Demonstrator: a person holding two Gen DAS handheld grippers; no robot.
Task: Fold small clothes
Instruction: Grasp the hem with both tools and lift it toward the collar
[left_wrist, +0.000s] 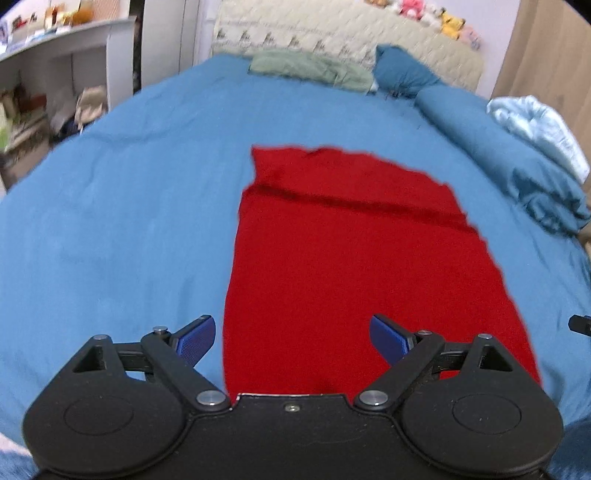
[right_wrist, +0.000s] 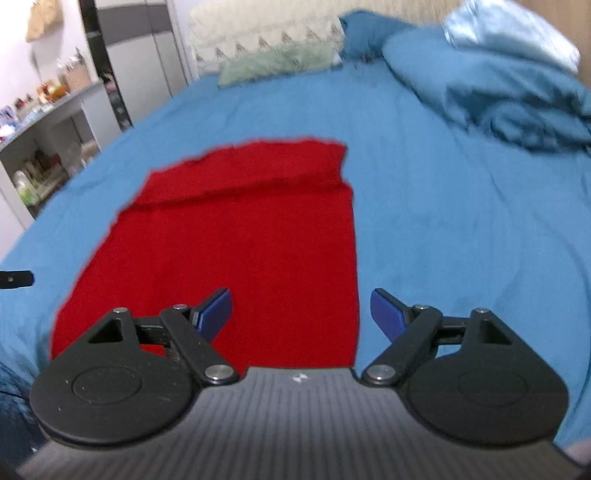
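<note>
A red garment (left_wrist: 351, 258) lies flat on the blue bed sheet (left_wrist: 129, 221), folded into a tall rectangle with a fold ridge across its far part. My left gripper (left_wrist: 293, 338) is open and empty, over the garment's near left edge. My right gripper (right_wrist: 301, 314) is open and empty, over the garment's (right_wrist: 240, 236) near right edge on the sheet (right_wrist: 443, 240). The tip of the other gripper shows at the right edge of the left wrist view (left_wrist: 580, 325) and at the left edge of the right wrist view (right_wrist: 14, 278).
A green cloth (left_wrist: 310, 68) and a blue pillow (left_wrist: 402, 72) lie at the headboard. A bunched blue duvet (left_wrist: 517, 162) with a pale blue cloth (left_wrist: 539, 129) is on the right. Shelves (left_wrist: 48, 85) stand left of the bed.
</note>
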